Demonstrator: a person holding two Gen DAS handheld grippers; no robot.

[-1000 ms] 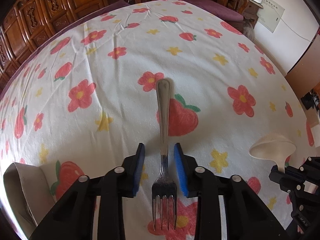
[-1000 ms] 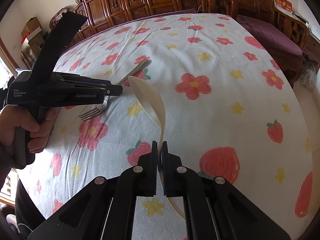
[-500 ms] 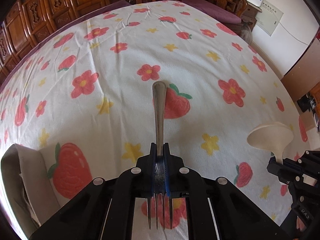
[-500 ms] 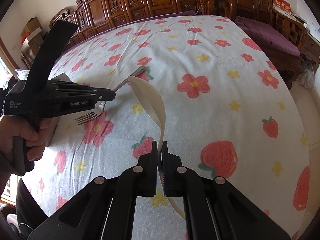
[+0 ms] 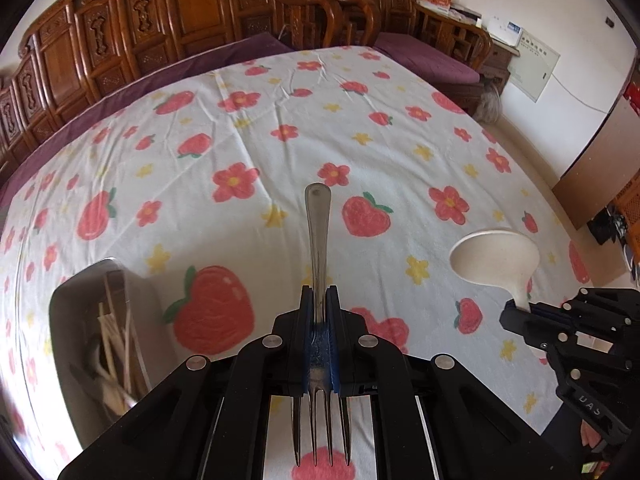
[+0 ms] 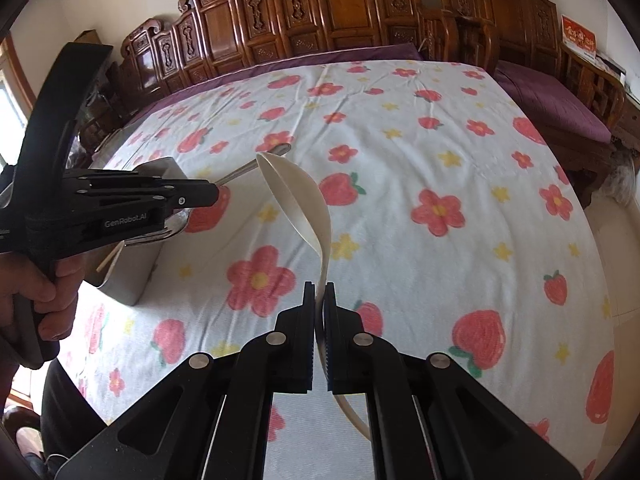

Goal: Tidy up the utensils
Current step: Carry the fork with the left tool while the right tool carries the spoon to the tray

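My left gripper (image 5: 319, 300) is shut on a steel fork (image 5: 318, 232), lifted off the cloth, handle pointing away and tines toward the camera. In the right wrist view the left gripper (image 6: 214, 194) shows at the left, with the fork's handle (image 6: 256, 164) poking out past it. My right gripper (image 6: 319, 292) is shut on the handle of a cream ladle-like spoon (image 6: 298, 200), held above the table. The same spoon (image 5: 496, 256) appears at the right of the left wrist view. A metal utensil container (image 5: 68, 320) stands at the lower left, holding chopsticks and other utensils.
A white tablecloth (image 5: 280, 120) with strawberries and flowers covers the table. Carved wooden chairs (image 6: 360, 4) line the far side, with purple cushions (image 6: 552, 100) on the right. A person's hand (image 6: 28, 300) grips the left tool. The container (image 6: 132, 272) sits under the left gripper.
The left gripper closed on the fork and lifted it off the cloth. Both grippers rose, the spoon with the right one, and the metal container came further into view at the left.
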